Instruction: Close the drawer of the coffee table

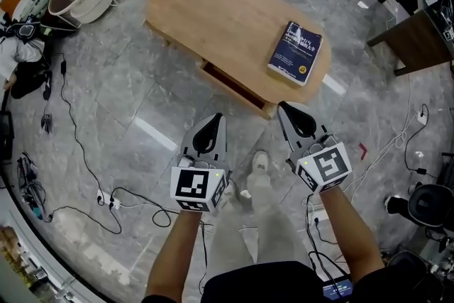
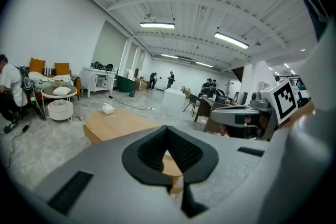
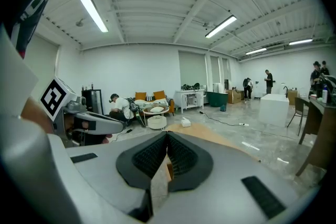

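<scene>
The grey left gripper (image 1: 213,119) and right gripper (image 1: 286,110) hung clenched, empty, near the oval wooden coffee table (image 1: 220,18), its red-lined drawer (image 1: 230,84) ajar.

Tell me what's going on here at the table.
A person stands facing a coffee table, with a gripper in each hand. The left gripper and right gripper are both shut and empty. They are held short of the table and touch nothing. The drawer on the near side stands partly open, not yet pushed in. A book lies on top.
</scene>
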`<action>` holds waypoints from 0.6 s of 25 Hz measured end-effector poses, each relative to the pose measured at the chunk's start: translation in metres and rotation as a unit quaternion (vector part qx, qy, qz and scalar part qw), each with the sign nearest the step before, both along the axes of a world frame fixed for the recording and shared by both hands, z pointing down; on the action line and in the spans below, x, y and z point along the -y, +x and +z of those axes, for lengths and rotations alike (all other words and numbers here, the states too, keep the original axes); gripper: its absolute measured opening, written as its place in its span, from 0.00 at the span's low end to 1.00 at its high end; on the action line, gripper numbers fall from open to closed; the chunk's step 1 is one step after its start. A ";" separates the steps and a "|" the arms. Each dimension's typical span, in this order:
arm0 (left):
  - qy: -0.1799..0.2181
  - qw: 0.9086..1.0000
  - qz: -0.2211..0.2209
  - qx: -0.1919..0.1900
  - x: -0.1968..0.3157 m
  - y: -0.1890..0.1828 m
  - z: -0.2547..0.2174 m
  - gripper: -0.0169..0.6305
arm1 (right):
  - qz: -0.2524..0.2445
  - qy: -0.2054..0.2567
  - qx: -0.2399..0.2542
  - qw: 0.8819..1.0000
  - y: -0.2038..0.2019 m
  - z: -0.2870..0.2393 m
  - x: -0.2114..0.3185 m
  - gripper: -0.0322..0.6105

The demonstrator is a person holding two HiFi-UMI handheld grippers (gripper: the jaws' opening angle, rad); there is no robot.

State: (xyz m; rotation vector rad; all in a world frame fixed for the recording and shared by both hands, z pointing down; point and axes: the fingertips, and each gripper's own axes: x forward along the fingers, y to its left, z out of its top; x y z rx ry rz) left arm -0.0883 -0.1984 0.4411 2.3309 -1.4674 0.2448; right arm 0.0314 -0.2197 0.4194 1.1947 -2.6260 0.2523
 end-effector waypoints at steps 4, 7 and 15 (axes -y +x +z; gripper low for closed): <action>-0.012 1.000 0.004 0.002 -0.002 0.001 0.026 0.02 | -0.004 -0.011 0.000 1.000 -0.004 0.025 0.001 0.08; -0.025 1.000 -0.003 -0.003 -0.001 0.003 0.042 0.02 | -0.012 -0.015 -0.004 1.000 -0.004 0.037 0.004 0.08; -0.044 0.999 -0.005 -0.001 0.002 0.001 0.078 0.02 | -0.013 -0.026 -0.004 1.000 -0.007 0.067 0.014 0.08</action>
